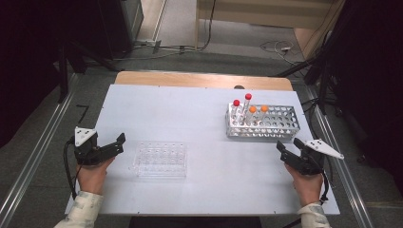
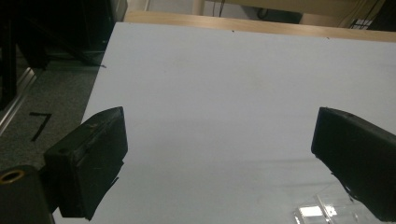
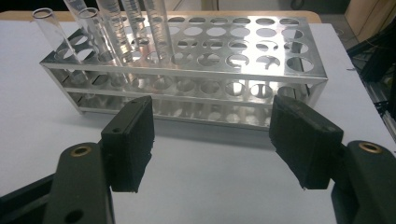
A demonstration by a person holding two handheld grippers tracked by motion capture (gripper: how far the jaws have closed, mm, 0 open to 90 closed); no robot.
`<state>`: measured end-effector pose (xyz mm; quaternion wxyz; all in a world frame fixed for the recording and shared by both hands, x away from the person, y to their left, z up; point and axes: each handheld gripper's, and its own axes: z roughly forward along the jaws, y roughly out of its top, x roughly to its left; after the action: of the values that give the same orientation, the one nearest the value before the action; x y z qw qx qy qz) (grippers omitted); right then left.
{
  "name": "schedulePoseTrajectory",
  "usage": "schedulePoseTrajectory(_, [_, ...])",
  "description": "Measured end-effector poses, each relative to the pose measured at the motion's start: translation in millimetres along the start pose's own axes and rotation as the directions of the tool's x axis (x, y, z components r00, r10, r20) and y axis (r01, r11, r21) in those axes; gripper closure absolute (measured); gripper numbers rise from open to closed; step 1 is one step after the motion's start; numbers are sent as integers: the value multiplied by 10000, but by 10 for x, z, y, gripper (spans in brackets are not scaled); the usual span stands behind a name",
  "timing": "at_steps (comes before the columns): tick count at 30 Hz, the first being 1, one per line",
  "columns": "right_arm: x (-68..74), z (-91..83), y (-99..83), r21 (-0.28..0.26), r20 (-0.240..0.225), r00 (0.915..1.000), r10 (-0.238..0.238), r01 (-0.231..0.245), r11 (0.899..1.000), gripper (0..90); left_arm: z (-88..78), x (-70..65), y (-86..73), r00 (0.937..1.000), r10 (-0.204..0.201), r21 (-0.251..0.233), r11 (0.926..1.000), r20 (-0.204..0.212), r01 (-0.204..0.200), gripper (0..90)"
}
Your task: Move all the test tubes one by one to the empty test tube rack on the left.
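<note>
Two grippers, left [image 1: 119, 143] and right [image 1: 283, 148], rest low on table [image 1: 199, 114], jaws apart.

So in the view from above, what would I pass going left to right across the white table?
Left black gripper with open jaws → clear plastic well tray → silver metal tube rack holding red-capped and orange-capped tubes → right black gripper, also open.
</note>
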<state>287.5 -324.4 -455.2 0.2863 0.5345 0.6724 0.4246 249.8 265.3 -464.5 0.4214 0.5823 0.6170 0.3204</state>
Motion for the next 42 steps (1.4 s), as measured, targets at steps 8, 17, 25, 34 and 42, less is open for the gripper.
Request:
schedulePoseTrajectory(8, [45, 52, 21, 210, -217, 9995, -207, 212, 9996, 296, 9, -30, -9, 9999, 134, 65, 9999, -46, -134, 43])
schedulePoseTrajectory(17, [98, 112, 62, 204, -434, 9986, -293, 302, 9993, 296, 16, -26, -11, 9999, 87, 73, 9999, -82, -86, 43])
schedulePoseTrajectory(25, [160, 186, 109, 191, -659, 9973, -313, 327, 9993, 297, 21, -27, -10, 10000, 29, 22, 10000, -55, -29, 43])
schedulePoseTrajectory(34, [323, 310, 181, 63, -963, 9937, -582, 591, 9982, 326, 27, -36, -11, 10000, 72, 46, 10000, -44, -72, 46])
schedulePoseTrajectory(42, [499, 471, 237, -6, -1306, 9863, -1013, 1021, 9948, 397, 27, -33, -10, 9999, 50, 16, 10000, -113, -50, 47])
